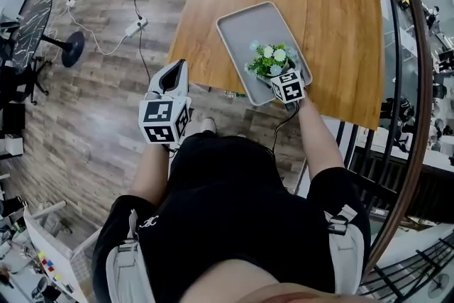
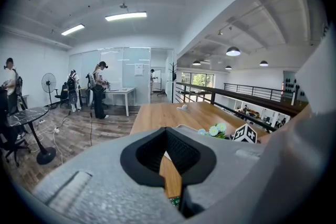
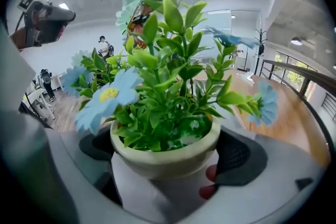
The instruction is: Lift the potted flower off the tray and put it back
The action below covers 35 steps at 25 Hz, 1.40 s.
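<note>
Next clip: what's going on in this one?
A person stands at a wooden table with a hand-held gripper in each hand. The right hand-held gripper is closed on the potted flower, over the near end of the grey tray. Whether the flower is lifted or resting can't be told. The left hand-held gripper is shut and empty, held off the table's edge.

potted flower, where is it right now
In the head view the potted flower is at the near right corner of the grey tray on the wooden table, clamped in the right tongs.
</note>
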Available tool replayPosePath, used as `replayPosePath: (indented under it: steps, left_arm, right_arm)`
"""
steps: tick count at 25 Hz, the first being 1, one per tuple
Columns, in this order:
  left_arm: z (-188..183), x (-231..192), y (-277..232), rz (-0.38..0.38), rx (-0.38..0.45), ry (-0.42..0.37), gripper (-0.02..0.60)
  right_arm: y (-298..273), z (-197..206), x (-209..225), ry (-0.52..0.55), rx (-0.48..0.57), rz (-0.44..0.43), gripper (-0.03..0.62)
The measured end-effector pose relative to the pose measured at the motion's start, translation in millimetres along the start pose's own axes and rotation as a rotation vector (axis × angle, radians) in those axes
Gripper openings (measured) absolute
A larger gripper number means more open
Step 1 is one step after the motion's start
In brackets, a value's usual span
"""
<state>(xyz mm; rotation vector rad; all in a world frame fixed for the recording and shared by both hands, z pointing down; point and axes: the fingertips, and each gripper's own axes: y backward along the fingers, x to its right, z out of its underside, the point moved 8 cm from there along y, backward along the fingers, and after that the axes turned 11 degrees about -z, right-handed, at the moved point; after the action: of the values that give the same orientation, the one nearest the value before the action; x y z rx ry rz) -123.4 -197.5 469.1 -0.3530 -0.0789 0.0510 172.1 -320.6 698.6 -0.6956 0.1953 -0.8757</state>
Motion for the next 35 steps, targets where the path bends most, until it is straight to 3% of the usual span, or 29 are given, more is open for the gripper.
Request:
replayPosePath:
  steps: [6,11,19,28,35]
  left_arm:
    - [-8,-4,-6,0.039,0.025,-0.005,0.012]
    - [-11,-6,-14,0.076,0.04,0.009,0.012]
    - [-21,-6,-26,0.166,0.078,0.026,0.012]
    - [-24,0,-41,0.259,0.094,0.056,0.012]
    - [-39,22,-52,0.339,0.1,0.049,0.012]
  right_arm:
    - [7,-8,-11,-0.098,0.053,0.066,0.578]
    - [21,-25,-26,-0.119,0.113,0.113,0.578]
    - [62,-82,-39,-0.215,0.246,0.324,0.578]
    - [136,-160,-61,-0.19,0.4,0.507,0.578]
    - [188,-177,-78,-0.189,0.465,0.599,0.578]
